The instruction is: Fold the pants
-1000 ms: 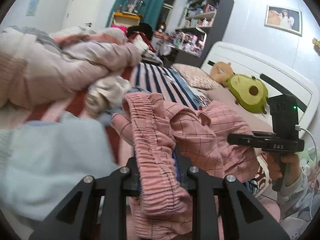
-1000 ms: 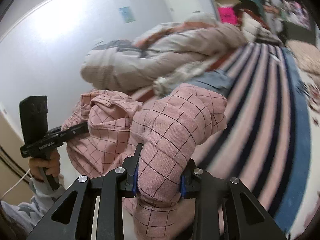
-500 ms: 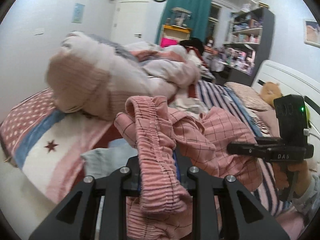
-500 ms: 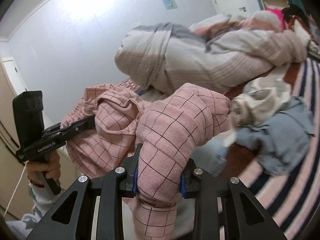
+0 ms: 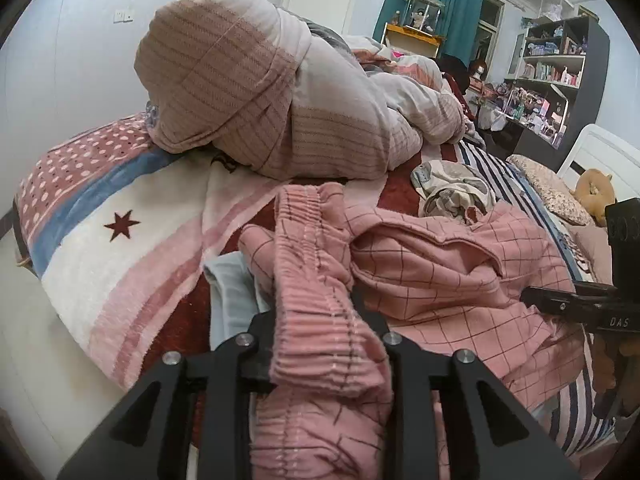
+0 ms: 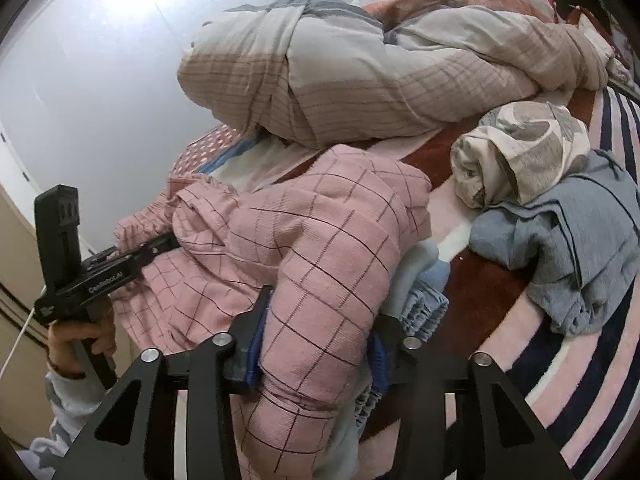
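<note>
The pink checked pants (image 5: 432, 264) hang bunched between my two grippers above the bed. My left gripper (image 5: 316, 336) is shut on the ribbed elastic waistband (image 5: 312, 280). My right gripper (image 6: 316, 344) is shut on a thick fold of a pant leg (image 6: 320, 248). In the left wrist view the right gripper (image 5: 536, 298) grips the cloth at the right edge. In the right wrist view the left gripper (image 6: 160, 246) grips the waistband at the left.
A big rolled duvet (image 5: 280, 92) lies across the bed behind. A patterned cloth bundle (image 6: 520, 152) and grey-blue garment (image 6: 568, 248) lie to the right. A light blue garment (image 5: 232, 292) lies under the pants. The striped bedspread (image 5: 120, 240) with a star covers the near bed corner.
Both grippers have swung left with the pants, from over the striped middle of the bed toward the bed corner with the star blanket. Both grips are unchanged.
</note>
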`<state>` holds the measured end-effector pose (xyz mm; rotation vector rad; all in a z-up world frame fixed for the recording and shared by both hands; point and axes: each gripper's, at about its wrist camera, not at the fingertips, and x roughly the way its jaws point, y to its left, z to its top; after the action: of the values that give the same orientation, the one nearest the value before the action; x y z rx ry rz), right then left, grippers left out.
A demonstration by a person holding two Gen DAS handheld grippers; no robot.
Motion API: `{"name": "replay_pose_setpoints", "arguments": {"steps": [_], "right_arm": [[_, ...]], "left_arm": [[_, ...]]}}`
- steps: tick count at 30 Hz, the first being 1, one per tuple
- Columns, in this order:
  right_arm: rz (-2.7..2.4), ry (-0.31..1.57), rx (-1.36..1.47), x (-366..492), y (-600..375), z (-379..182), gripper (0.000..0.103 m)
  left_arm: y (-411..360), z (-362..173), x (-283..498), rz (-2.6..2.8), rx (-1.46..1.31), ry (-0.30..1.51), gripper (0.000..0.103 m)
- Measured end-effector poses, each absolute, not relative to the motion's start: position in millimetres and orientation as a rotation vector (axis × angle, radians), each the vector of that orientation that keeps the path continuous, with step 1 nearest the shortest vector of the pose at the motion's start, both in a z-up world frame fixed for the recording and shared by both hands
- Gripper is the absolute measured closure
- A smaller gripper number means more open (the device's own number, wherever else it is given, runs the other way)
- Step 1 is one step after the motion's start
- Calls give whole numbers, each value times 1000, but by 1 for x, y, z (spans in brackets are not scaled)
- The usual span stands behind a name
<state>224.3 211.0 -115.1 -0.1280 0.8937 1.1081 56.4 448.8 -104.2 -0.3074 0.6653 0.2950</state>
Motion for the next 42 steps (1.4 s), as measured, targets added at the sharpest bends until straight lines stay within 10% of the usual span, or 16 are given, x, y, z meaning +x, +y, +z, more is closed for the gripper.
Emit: {"name": "replay_pose_setpoints", "arguments": {"steps": [21, 42], "right_arm": [[1144, 867, -105, 177, 146, -76, 28], [759, 665, 29, 114, -133, -58, 13]], "left_arm": [[369, -40, 11, 354, -190, 593, 28], [138, -6, 33, 19, -93, 444, 12]]}}
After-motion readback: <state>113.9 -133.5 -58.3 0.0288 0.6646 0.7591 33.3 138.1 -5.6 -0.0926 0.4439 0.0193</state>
